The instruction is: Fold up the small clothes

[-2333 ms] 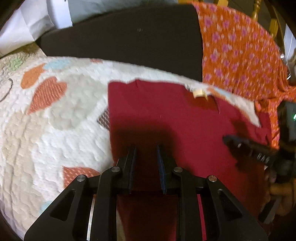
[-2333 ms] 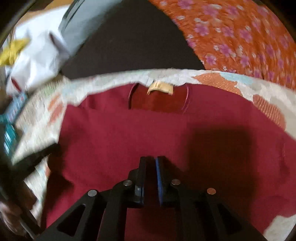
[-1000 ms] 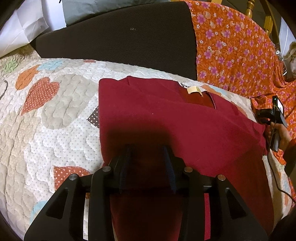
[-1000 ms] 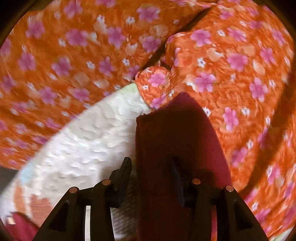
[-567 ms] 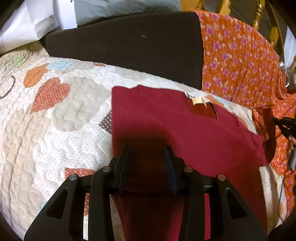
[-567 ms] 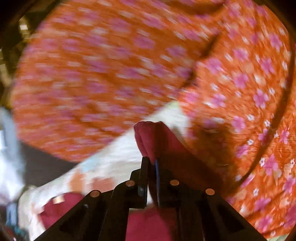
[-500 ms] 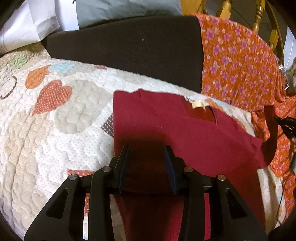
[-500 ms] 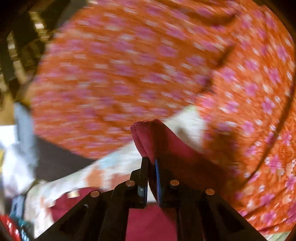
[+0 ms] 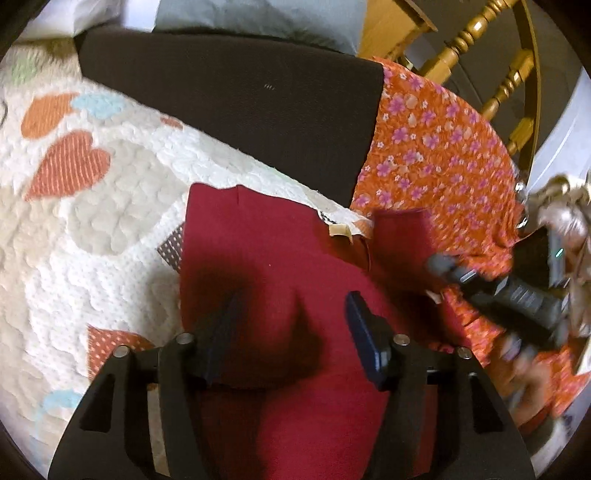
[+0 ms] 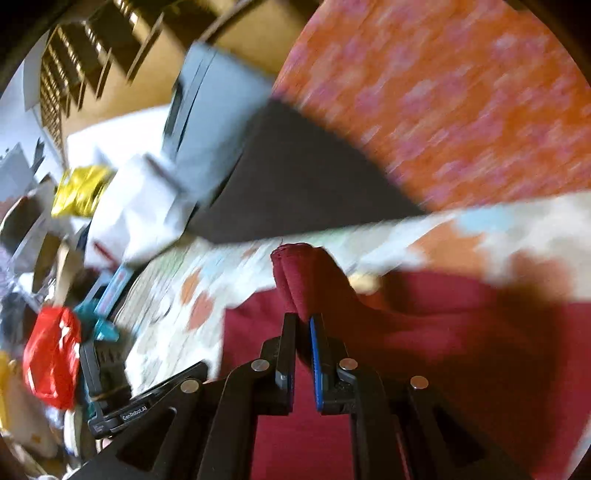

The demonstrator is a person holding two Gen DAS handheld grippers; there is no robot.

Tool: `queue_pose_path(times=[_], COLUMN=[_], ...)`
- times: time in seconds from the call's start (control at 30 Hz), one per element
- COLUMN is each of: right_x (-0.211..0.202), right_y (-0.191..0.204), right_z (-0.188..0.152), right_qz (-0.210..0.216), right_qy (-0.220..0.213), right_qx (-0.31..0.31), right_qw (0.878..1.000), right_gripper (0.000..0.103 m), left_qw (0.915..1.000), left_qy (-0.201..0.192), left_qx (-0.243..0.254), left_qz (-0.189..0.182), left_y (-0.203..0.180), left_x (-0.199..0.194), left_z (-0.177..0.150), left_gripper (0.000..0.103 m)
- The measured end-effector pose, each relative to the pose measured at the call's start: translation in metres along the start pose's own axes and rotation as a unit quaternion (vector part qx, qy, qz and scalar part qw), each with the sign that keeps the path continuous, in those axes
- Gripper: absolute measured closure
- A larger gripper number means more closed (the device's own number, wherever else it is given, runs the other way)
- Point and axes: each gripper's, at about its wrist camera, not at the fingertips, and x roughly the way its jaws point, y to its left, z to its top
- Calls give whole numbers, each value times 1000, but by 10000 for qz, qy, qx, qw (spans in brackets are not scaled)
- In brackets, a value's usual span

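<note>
A dark red shirt (image 9: 258, 240) lies flat on a heart-patterned quilt (image 9: 110, 229), its tan neck label (image 9: 338, 230) at the far side. My left gripper (image 9: 291, 317) rests low over the shirt's near part with its jaws opening. A soft ridge of red cloth rises between the pads, which stand clear of it. My right gripper (image 10: 303, 321) is shut on the folded edge of the shirt's sleeve (image 10: 306, 273), held up above the body of the shirt (image 10: 443, 332). The left wrist view shows that lifted sleeve (image 9: 399, 236) and the right gripper (image 9: 439, 264), blurred, at the right.
An orange floral cloth (image 9: 436, 155) lies along the quilt's right side and a dark cushion (image 9: 240, 96) along its far edge. Behind are a grey pillow (image 9: 266, 18) and turned wooden posts (image 9: 476, 33). Bags, red (image 10: 51, 362) and yellow (image 10: 81, 192), crowd the left.
My right gripper shut on the sleeve at the shirt's right edge, then swung it up and leftward over the shirt. The left gripper's jaws have spread wider and it tilted slightly.
</note>
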Motion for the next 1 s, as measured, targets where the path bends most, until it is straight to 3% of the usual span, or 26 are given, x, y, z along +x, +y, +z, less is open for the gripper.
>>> queue_pose_path(times=[0.13,0.23,0.43,0.57,0.73,0.87,0.93,1.0], right_x=[60,75,72,44,-17,-67,-86,-100], right_y=[25,21,8,10,7,-13,-28,-40], right_z=[-41,-64,-71,-70,-77,-81,-82,-82], right_qz=[-72,-46,83,228,-100,-393,-559,-683], right_qy=[551,745,718,638,511,275,160,-2], right_qx=[-434,-378,-163,-115,-425,-336,-142,14], right_qw=[9975,9965,9973,9976,9977,9983,9982,9977], right_gripper=[96,96,93,76,74,73,73,73], left_qw=[9980,9951,9978,9985,9980,9958,9951,9943], left_qy=[108,43,145,108,569,812,873,919], left_qx=[-495,-832,-504,-384,-263,32,0,-46], left_qz=[-378,-535,-398,-376,29,427,471,543], left_y=[13,19,5,-10,-25,-35,-36,-34], left_x=[3,5,13,15,45,66,74,80], left_z=[2,3,3,9,13,5,2,0], left_gripper=[40,33,33,33,33,34,39,67])
